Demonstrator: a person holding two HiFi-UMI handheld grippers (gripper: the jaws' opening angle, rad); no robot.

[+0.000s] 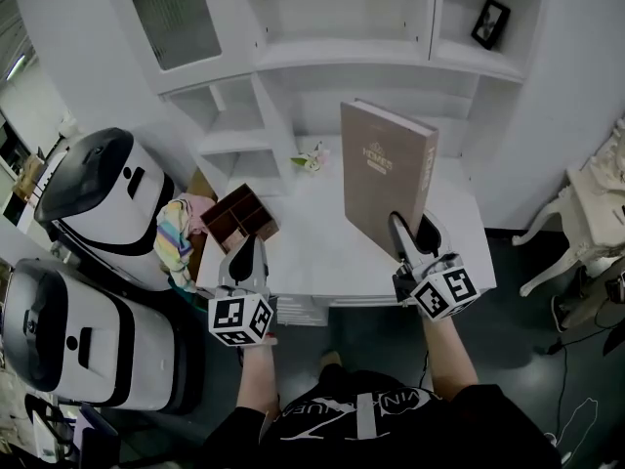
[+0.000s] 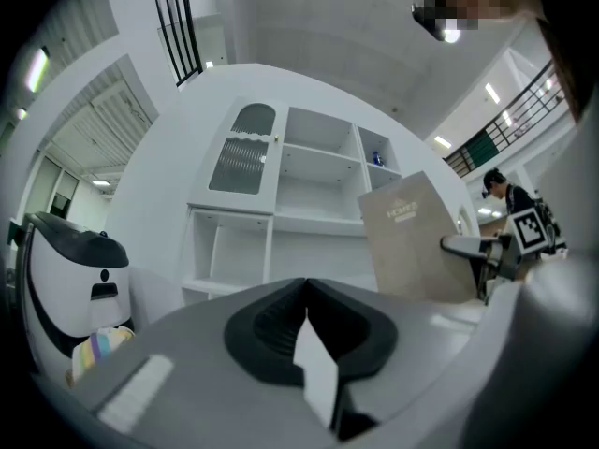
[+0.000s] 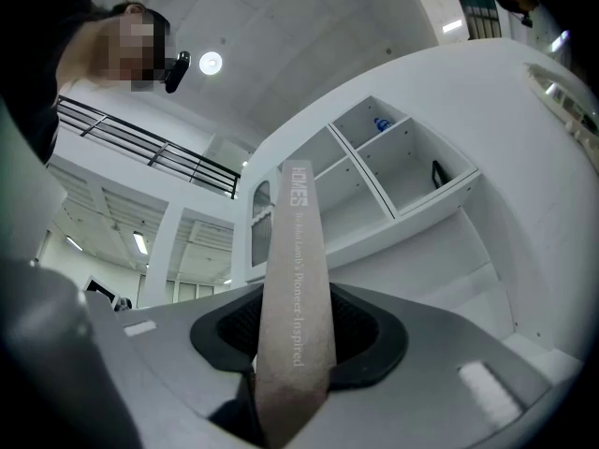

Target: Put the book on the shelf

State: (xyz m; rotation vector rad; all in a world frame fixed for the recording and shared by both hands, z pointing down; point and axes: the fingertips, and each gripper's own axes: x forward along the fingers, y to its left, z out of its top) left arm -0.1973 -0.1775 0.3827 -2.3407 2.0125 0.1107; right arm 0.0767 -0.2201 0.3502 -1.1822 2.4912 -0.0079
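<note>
A tall brown hardcover book (image 1: 384, 176) stands upright above the white desk (image 1: 322, 252), with my right gripper (image 1: 413, 239) shut on its lower edge. In the right gripper view the book's spine (image 3: 297, 288) rises straight out from between the jaws toward the white shelf unit (image 3: 393, 171). My left gripper (image 1: 247, 262) hovers at the desk's front left, shut and holding nothing; in the left gripper view its jaws meet in front of the shelf unit (image 2: 290, 204), with the book (image 2: 416, 241) off to the right.
A brown divided wooden box (image 1: 239, 215) sits on the desk's left edge and a small flower sprig (image 1: 312, 158) lies near the back. A black picture frame (image 1: 489, 22) stands on an upper right shelf. White bins (image 1: 98, 198) stand on the left, a white chair (image 1: 586, 213) on the right.
</note>
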